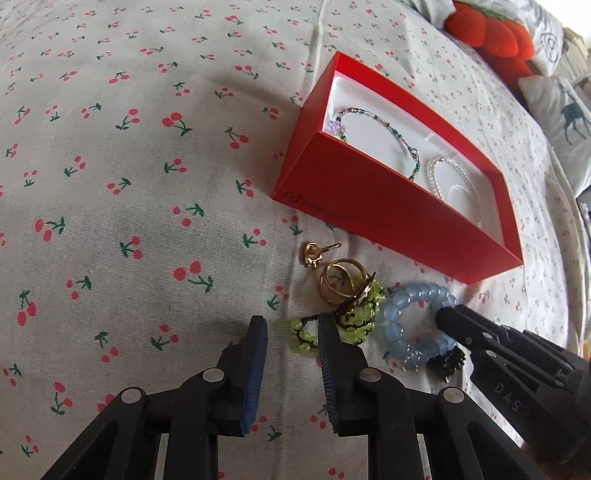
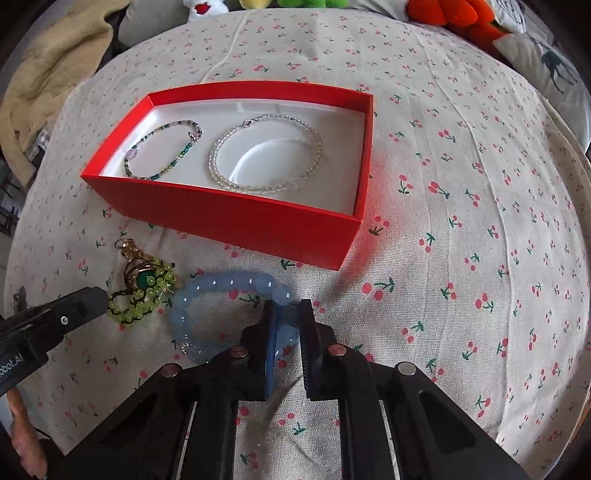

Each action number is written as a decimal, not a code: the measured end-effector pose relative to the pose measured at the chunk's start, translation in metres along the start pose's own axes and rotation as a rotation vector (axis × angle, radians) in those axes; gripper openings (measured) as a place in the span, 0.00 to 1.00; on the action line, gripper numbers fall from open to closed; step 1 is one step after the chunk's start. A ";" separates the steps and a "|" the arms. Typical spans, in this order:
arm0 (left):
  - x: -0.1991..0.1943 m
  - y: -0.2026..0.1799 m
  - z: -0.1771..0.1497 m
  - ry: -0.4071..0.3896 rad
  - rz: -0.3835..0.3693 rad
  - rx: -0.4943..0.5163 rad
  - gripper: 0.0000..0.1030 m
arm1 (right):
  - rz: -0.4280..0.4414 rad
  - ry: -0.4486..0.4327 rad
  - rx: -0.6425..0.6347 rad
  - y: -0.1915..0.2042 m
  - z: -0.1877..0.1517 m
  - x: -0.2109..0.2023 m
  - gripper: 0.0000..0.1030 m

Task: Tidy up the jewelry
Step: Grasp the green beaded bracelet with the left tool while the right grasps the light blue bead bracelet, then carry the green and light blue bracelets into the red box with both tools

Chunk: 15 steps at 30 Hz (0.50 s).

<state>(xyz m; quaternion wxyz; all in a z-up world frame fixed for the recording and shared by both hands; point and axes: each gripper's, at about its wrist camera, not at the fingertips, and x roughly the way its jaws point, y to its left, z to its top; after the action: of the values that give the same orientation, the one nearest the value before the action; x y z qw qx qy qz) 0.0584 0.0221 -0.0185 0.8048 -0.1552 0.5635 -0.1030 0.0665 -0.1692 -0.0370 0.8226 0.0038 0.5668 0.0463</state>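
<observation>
The red box (image 2: pixel 236 225) holds a multicoloured beaded bracelet (image 2: pixel 162 155) and a clear one (image 2: pixel 266 155) (side by side), while the right gripper (image 2: pixel 288 325) pinches the blue bracelet (image 2: pixel 221 288) on the bedsheet (image 2: pixel 461 221) and the left gripper (image 1: pixel 291 332) stands parted, empty.

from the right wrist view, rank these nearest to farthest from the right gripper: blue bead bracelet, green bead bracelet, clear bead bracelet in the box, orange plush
1. blue bead bracelet: between the fingers of the right gripper, on the cloth.
2. green bead bracelet: off to the left, by the gold rings.
3. clear bead bracelet: beyond, inside the red box.
4. orange plush: far top right edge of the bed.
</observation>
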 end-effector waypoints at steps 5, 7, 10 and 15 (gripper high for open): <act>0.009 -0.010 -0.003 -0.004 0.069 0.044 0.22 | 0.031 -0.005 0.030 -0.009 -0.003 -0.006 0.12; 0.013 -0.018 -0.006 -0.017 0.113 0.087 0.21 | 0.045 -0.014 0.041 -0.013 -0.004 -0.012 0.12; 0.015 -0.031 -0.011 -0.034 0.199 0.170 0.06 | 0.050 -0.033 0.040 -0.019 -0.010 -0.025 0.12; 0.012 -0.031 -0.012 -0.024 0.187 0.171 0.03 | 0.076 -0.063 0.049 -0.025 -0.014 -0.042 0.12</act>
<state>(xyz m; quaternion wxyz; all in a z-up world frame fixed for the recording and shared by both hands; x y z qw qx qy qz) 0.0514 -0.0124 -0.0212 0.8278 -0.0342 0.5552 -0.0734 0.0402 -0.1980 -0.0041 0.8372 0.0468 0.5411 0.0634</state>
